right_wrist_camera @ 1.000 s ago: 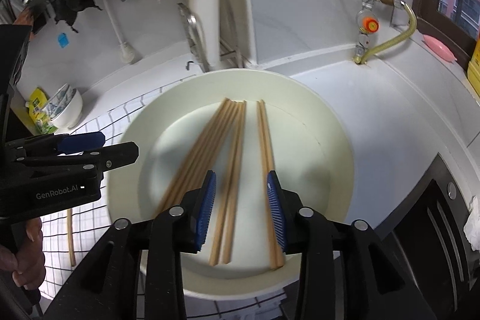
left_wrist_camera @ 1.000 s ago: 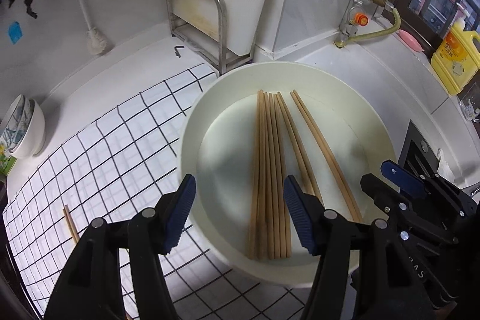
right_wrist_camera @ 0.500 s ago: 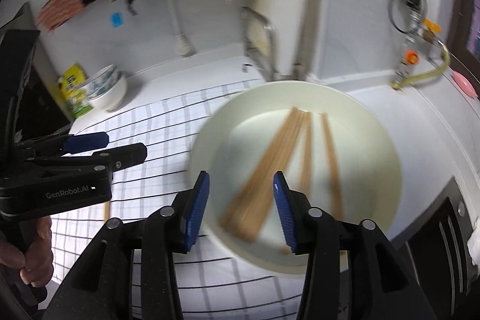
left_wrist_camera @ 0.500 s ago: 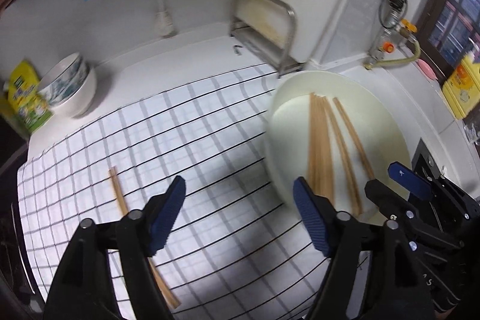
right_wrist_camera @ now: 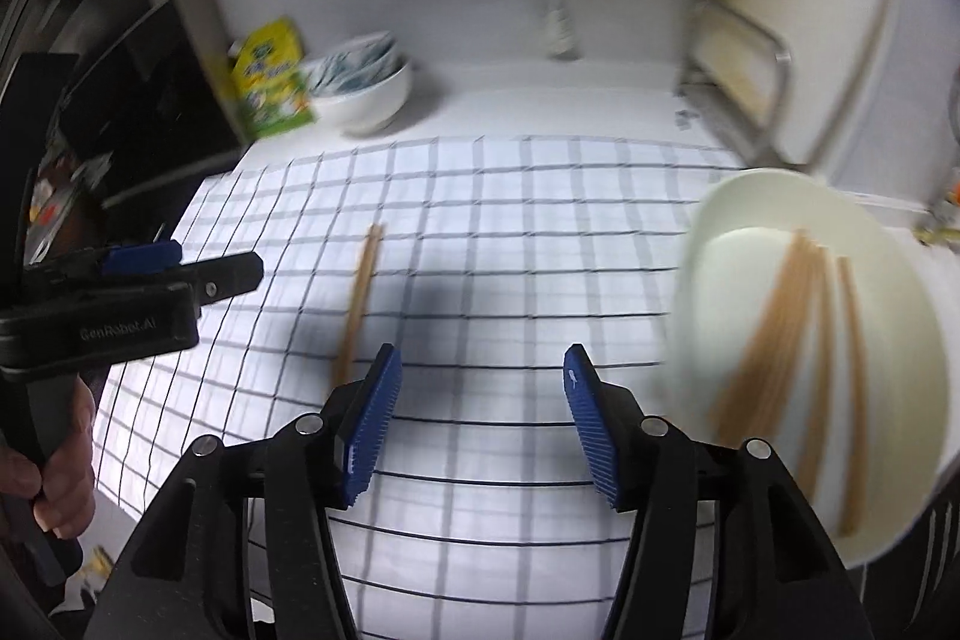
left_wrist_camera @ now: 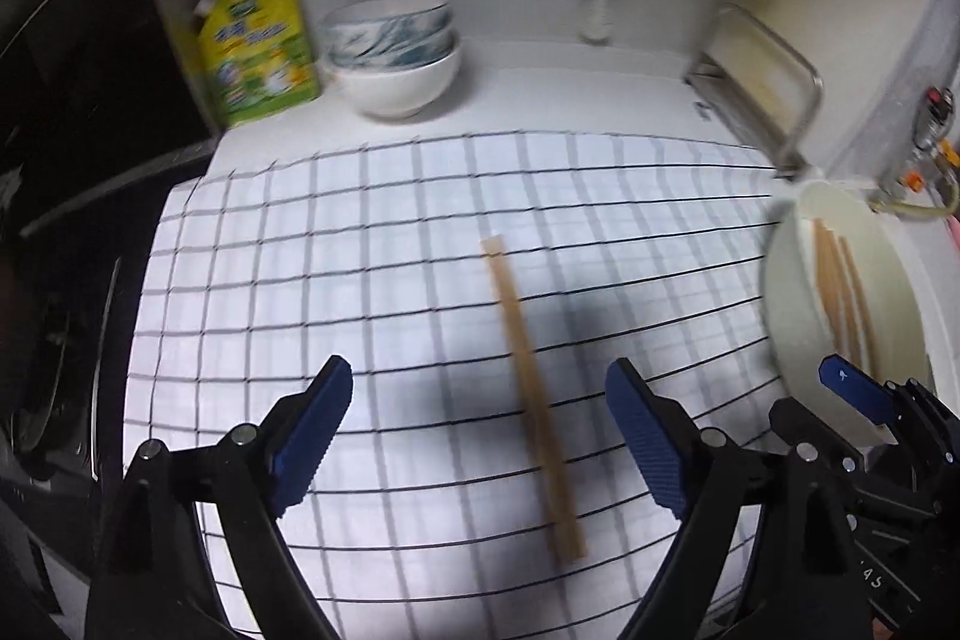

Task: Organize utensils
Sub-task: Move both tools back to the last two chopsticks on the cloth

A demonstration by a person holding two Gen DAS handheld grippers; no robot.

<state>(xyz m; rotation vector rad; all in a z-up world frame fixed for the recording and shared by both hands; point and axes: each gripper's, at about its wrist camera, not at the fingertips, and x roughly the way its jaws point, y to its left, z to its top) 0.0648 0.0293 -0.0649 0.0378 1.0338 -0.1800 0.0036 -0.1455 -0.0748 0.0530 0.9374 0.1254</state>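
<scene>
A pair of wooden chopsticks point(left_wrist_camera: 531, 388) lies on the white checked cloth point(left_wrist_camera: 372, 244), seen also in the right wrist view as the chopsticks point(right_wrist_camera: 359, 298). My left gripper point(left_wrist_camera: 480, 430) hovers above their near half, its jaws opening wide, nothing pressed between them. My right gripper point(right_wrist_camera: 477, 415) is over the bare cloth just right of the pair, jaws opening, empty. A cream basin point(right_wrist_camera: 708, 244) at the right holds several more chopsticks point(right_wrist_camera: 774, 340); in the left wrist view the basin point(left_wrist_camera: 786, 244) is at the right edge.
Stacked white bowls point(left_wrist_camera: 396, 52) and a yellow-green pouch point(left_wrist_camera: 258, 46) stand at the back left by the wall. A steel rack point(left_wrist_camera: 762, 76) stands at the back right. A hand point(right_wrist_camera: 54, 484) holds the left gripper's body at the left edge.
Both grippers have swung left from over the basin to over the checked cloth and rolled. Both sets of jaws stand wider than before. The loose chopstick pair has come into the middle of both views.
</scene>
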